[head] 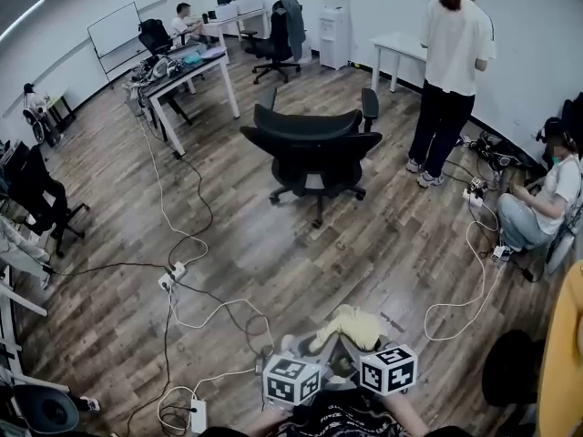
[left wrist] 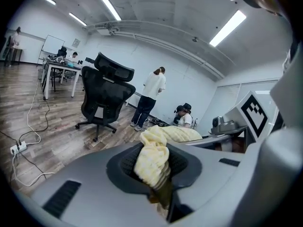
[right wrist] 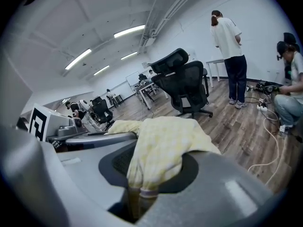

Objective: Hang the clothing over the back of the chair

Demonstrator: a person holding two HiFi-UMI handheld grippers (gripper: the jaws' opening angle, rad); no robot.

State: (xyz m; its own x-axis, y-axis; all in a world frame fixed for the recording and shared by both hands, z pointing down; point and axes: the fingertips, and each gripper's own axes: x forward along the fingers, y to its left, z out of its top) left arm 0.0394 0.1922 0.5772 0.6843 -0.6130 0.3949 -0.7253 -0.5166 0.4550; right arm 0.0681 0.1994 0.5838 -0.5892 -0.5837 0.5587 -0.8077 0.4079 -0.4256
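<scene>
1. Left gripper (left wrist: pixel 158 181) is clamped on one bunched end of the yellow checked garment (head: pixel 353 326).
2. Right gripper (right wrist: pixel 142 186) pinches the other end.
3. Black office chair (head: pixel 314 144) sits well apart, further out on the floor.

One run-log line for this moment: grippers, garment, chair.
left gripper: shut on garment | right gripper: shut on garment | chair: back bare, some way ahead | stage: not yet hung
</scene>
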